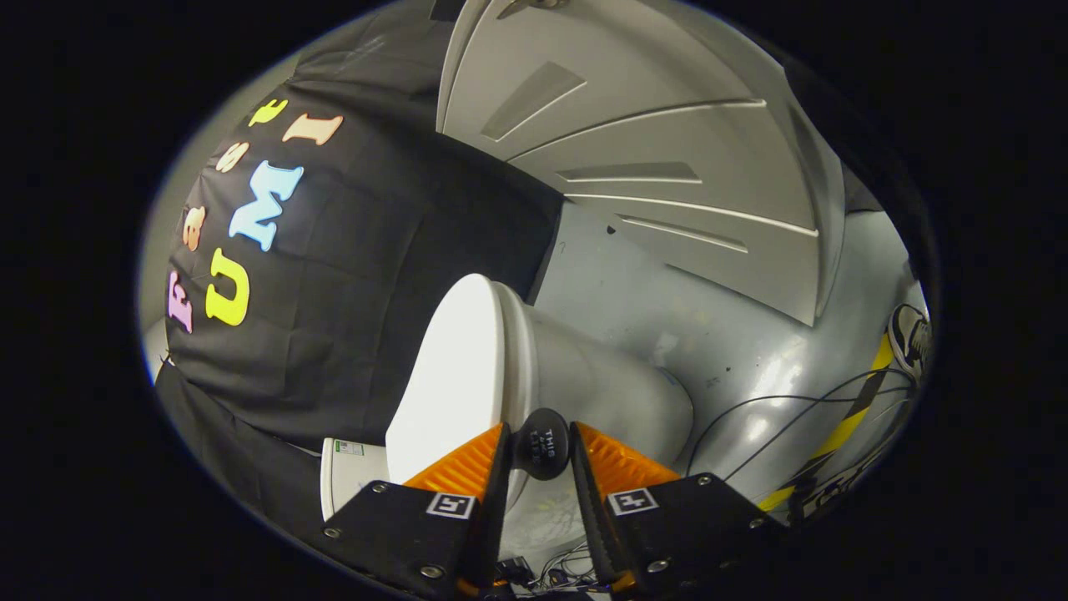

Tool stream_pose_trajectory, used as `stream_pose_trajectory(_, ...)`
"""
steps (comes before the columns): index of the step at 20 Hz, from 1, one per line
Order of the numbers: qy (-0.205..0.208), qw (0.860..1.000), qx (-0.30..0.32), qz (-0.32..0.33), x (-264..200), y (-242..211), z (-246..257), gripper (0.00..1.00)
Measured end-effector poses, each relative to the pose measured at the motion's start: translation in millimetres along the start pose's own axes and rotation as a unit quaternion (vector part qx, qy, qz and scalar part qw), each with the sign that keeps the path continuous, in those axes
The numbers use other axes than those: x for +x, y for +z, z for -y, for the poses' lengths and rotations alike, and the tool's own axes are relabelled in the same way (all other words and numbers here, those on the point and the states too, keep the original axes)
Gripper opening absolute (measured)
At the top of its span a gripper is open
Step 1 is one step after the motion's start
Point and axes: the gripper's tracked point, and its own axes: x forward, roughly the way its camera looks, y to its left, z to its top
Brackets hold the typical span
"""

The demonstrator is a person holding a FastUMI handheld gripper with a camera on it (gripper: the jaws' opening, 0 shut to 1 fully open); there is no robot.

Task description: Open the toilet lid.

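The gripper (541, 455) pinches a round black knob (541, 451) (its small white lettering too small to read) between ribbed orange fingers (467, 464). The knob sits at the edge of the smooth, glossy white toilet lid (455, 376), beside the rounded grey-white bowl (609, 392).

Camera is riding on the gripper (541, 455), looking forward along its two fingers and rolled hard sideways. It is sitting very close to the toilet (534, 367), whose lid (455, 367) is lying just beyond the fingers. Farther off, floor (734, 334) and door (634, 142) are showing.
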Motion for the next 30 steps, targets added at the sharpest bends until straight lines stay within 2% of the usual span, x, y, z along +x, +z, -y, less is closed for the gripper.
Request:
stream_pose_trajectory(1,-0.003,1.0,0.003,0.001,2.6,0.1,2.5,0.39)
stream_pose_trajectory(2,-0.004,1.0,0.008,0.007,-1.8,1.9,4.1,0.3)
stream_pose_trajectory(7,-0.001,1.0,0.018,0.023,-2.7,5.0,1.7,0.18)
stream_pose_trajectory(12,-0.018,1.0,-0.009,0.022,-7.8,5.9,-2.6,0.0)
stream_pose_trajectory(16,-0.038,0.998,-0.047,0.017,-11.9,6.4,-7.2,0.0)
stream_pose_trajectory(30,-0.049,0.991,-0.124,0.03,-36.9,17.7,-43.9,0.0)
